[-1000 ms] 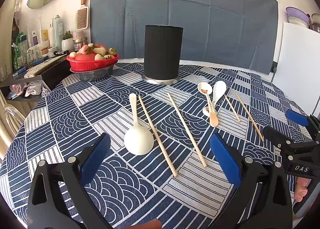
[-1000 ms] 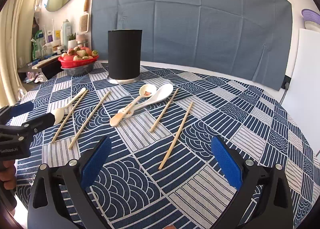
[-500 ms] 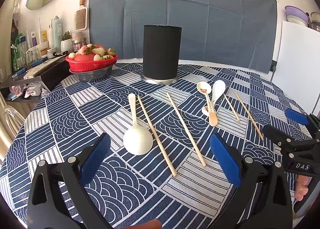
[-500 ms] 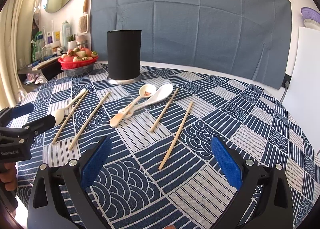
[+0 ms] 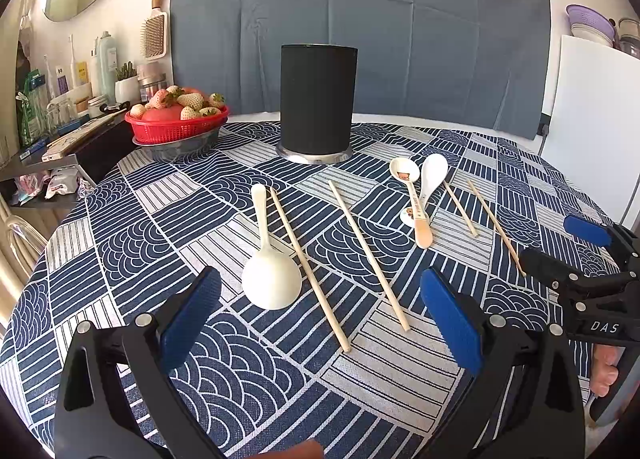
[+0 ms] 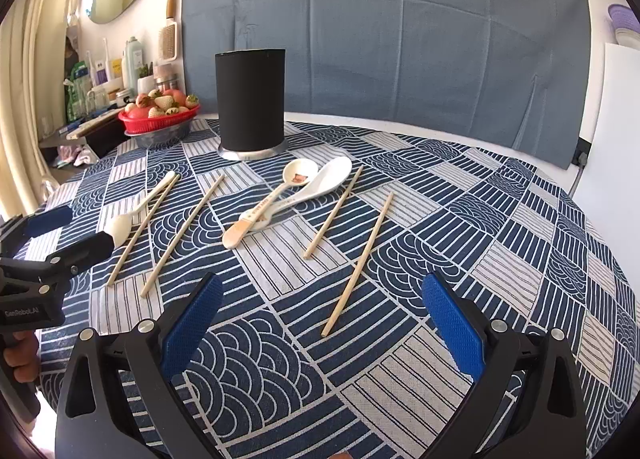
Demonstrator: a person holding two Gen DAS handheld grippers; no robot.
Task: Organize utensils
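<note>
Seven utensils are spread flat on the blue-and-white patterned worktop (image 5: 120, 259), none yet in the tall black cylindrical holder (image 5: 318, 99) standing upright at the far side. Nearest the left gripper (image 5: 320, 315) lies the cream plastic spoon (image 5: 269, 263), bowl toward the fingers (image 5: 192, 315) and handle pointing away at the holder. Just to its right two long pale wooden chopsticks (image 5: 308, 267) run along much the same line, their near ends between the spread fingers. Farther right, a printed ceramic spoon (image 6: 276, 199) and a plain white ceramic spoon (image 6: 320, 183) overlap, and two more wooden chopsticks (image 6: 358, 255) lie beside them, their long axis slanting toward the right gripper (image 6: 320, 319), which is nearer to this pair. Both grippers are held wide open above the worktop, empty. A red basket of strawberries (image 5: 178, 119) sits far left.
</note>
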